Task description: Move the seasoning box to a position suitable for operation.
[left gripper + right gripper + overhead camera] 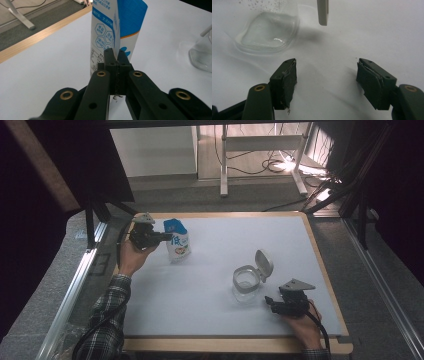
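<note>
So the thing we're working with is the blue-and-white pouch [176, 240], standing upright near the far left corner of the white table [210, 285]. Our left gripper [163, 238] has its jaws squeezed tight on the pouch's thin side seam; in the left gripper view the pads meet right on that flat edge of the pouch [117, 37], with the printed panel rising straight ahead of the fingertips. Pinching the seam makes sense to us: it's the only stiff, flat bit, and it leaves the top free for tipping.

Off to the right of that gripper and nearer to us sits the clear glass jar [246, 284], its hinged lid [264, 265] flipped up and open, so the mouth is ready to take whatever's in the pouch. That's our guess at the plan anyway.

Our right gripper [270, 302] rests just beside the jar on its near right side, jaws spread wide with nothing between them. In the right gripper view the jar [268, 31] sits ahead and left of the fingertips, not touching, probably waiting to steady it.

Room-wise, there's plenty of bare table between pouch and jar. The wooden edge [225, 214] runs close behind the pouch, so moving away from us is tight.
</note>
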Demonstrator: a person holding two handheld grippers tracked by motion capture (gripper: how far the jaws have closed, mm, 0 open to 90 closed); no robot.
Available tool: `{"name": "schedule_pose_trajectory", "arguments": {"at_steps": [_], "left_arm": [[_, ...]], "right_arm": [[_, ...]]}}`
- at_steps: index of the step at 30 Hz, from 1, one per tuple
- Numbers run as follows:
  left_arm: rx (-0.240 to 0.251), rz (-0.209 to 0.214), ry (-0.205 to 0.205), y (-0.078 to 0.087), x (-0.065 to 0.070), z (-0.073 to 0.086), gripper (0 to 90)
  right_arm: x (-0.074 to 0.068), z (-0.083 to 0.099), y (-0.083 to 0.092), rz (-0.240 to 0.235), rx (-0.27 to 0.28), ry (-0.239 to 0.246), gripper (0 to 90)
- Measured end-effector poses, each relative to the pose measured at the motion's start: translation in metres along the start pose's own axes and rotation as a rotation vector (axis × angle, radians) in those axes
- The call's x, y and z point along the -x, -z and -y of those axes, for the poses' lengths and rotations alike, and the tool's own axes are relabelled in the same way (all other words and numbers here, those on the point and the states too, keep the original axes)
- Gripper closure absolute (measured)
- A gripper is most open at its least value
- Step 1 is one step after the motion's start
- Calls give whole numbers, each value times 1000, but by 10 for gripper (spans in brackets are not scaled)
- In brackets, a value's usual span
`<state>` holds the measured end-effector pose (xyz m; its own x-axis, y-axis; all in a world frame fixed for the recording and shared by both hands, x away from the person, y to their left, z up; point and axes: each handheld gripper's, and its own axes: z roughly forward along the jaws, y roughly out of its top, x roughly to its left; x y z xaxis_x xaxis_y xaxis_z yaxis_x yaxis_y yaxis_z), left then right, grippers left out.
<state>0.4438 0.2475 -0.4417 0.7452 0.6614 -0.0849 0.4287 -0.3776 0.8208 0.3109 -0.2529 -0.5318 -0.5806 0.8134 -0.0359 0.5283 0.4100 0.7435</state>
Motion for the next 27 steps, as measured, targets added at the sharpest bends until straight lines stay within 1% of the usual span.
{"name": "schedule_pose_trajectory", "arguments": {"at_steps": [1, 2, 4, 6, 7, 11, 14, 15, 19, 27], "left_arm": [[0, 0, 0, 0, 0, 0, 900], [10, 15, 3, 0, 0, 1, 900], [14, 14, 2, 0, 1, 1, 900], [21, 17, 17, 0, 3, 0, 900], [21, 17, 17, 0, 3, 0, 900], [28, -3, 31, -1, 6, -1, 900], [36, -5, 36, -1, 8, -1, 900], [38, -6, 34, -1, 9, -1, 900], [59, 11, 27, 1, 15, -3, 900], [62, 22, 11, 8, 25, -6, 900]], "right_arm": [[0, 0, 0, 0, 0, 0, 326], [0, 0, 0, 0, 0, 0, 326], [0, 0, 0, 0, 0, 0, 326], [0, 0, 0, 0, 0, 0, 326], [0, 0, 0, 0, 0, 0, 326], [0, 0, 0, 1, -1, 2, 326], [0, 0, 0, 2, -1, 3, 325], [0, 0, 0, 2, -1, 3, 325], [-1, 0, 0, 1, -2, 5, 319], [-1, 0, 0, -2, -3, 6, 312]]}}
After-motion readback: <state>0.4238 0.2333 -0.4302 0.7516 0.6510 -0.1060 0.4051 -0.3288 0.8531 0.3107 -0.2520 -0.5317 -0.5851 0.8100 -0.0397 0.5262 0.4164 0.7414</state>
